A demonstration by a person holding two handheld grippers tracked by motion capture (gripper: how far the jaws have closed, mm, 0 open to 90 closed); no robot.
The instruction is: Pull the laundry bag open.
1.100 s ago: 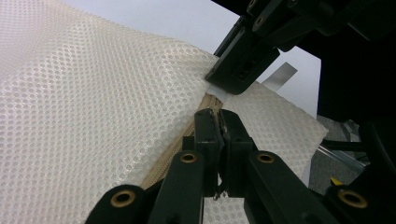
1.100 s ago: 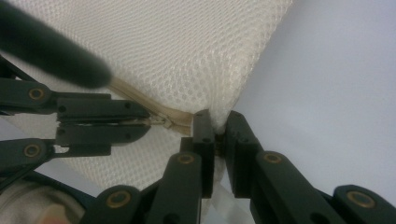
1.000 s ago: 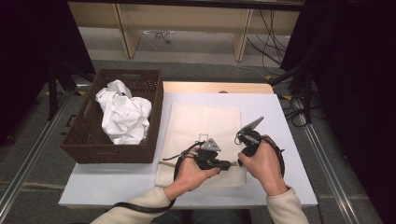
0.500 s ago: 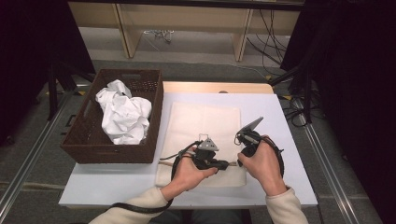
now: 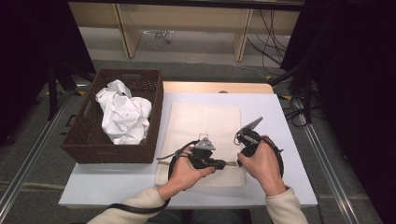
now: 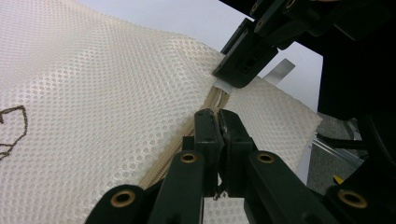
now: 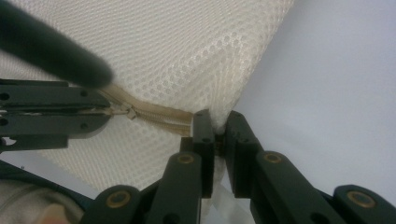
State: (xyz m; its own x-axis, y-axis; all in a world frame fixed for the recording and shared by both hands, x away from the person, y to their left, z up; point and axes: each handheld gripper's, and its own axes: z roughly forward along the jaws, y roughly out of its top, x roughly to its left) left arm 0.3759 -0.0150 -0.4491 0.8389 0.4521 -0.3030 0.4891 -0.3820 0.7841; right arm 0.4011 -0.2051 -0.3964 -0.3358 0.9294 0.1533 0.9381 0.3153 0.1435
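Note:
A cream mesh bag (image 5: pixel 205 123) lies flat on the white table (image 5: pixel 280 121), its zipper (image 7: pixel 159 116) running along the near edge. My left gripper (image 5: pixel 223 164) (image 6: pixel 218 119) is shut on the zipper pull (image 7: pixel 130 112), close to the bag's near right corner. In the right gripper view, the left gripper's jaws lie level at the left, with the pull pinched between them. My right gripper (image 5: pixel 239 162) (image 7: pixel 216 126) is shut on the bag's mesh corner, just past the zipper's end. The two grippers' tips are a finger's width apart. The mesh hides what is inside the bag.
A dark wicker basket (image 5: pixel 112 154) stands on the table's left, touching the bag's left edge, with crumpled white cloth (image 5: pixel 123 114) in it. Bare white table runs to the right of the bag and along the near edge. Wooden legs and cables are beyond the table.

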